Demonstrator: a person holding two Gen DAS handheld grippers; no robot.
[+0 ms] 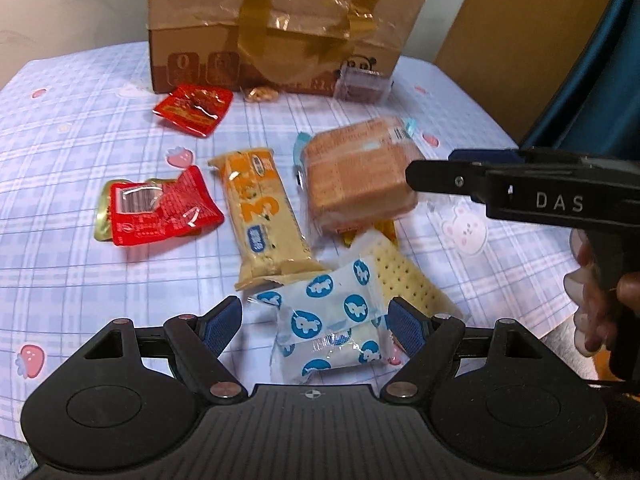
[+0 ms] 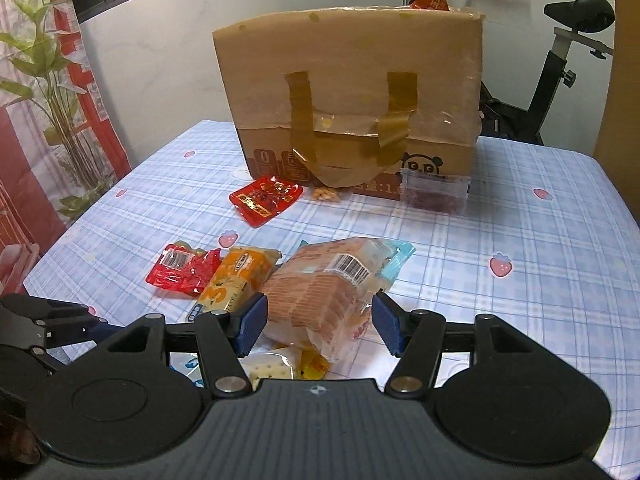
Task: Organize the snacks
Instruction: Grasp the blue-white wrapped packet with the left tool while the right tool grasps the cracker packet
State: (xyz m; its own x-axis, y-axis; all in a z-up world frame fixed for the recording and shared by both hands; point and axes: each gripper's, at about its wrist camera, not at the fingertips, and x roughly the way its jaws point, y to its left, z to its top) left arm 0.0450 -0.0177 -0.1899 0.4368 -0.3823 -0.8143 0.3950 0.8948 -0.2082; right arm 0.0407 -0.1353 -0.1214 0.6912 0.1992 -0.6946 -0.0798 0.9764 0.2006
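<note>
The tabletop (image 2: 540, 280), under a blue checked cloth with strawberry prints, carries a tall cardboard box (image 2: 352, 80) patched with brown tape at its far side. In front of the box lie the snacks. The biggest is a clear-wrapped pack of brown biscuits (image 2: 320, 288), lying mid-table between the spread pads of the right hand-held gripper (image 2: 318, 326); the pads stand on either side of it, and whether they press it I cannot tell. Just left of it lies a long orange bar (image 1: 260, 212), then a crumpled red packet (image 1: 156, 212); another red packet (image 1: 192, 110) sits near the box. Nearest the camera, a white pouch with blue round marks (image 1: 332, 320) lies on the cloth between the open pads of the left hand-held gripper (image 1: 316, 322), untouched on the left side.
</note>
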